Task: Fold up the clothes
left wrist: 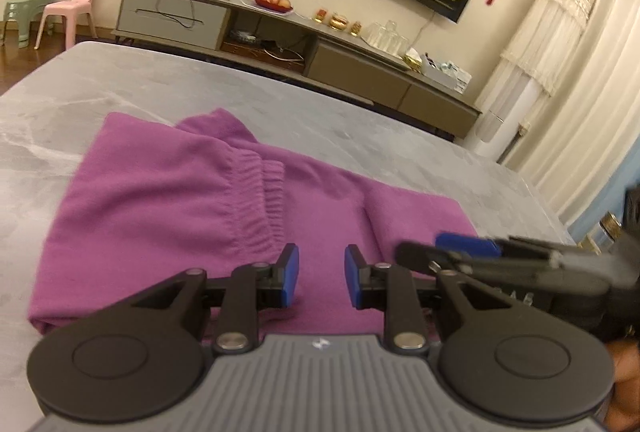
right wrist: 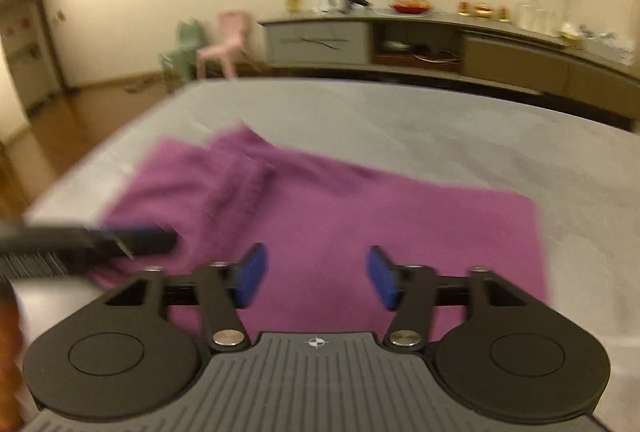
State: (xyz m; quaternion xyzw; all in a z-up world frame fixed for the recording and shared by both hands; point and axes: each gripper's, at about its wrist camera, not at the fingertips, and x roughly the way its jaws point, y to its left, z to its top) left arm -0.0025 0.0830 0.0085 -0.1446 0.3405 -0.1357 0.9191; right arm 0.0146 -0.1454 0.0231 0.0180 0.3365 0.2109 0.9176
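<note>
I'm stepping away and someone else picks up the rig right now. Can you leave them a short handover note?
Left claw: open, nothing between its pads, above the near edge of the purple garment.
Right claw: open wide, empty, also over the garment's near part.
Garment: lies on the grey table, folded over itself, ribbed cuffs on top near the middle.
Done: at least one fold is laid.
Left: probably one more fold and a smoothing, if a smaller bundle is wanted.
</note>
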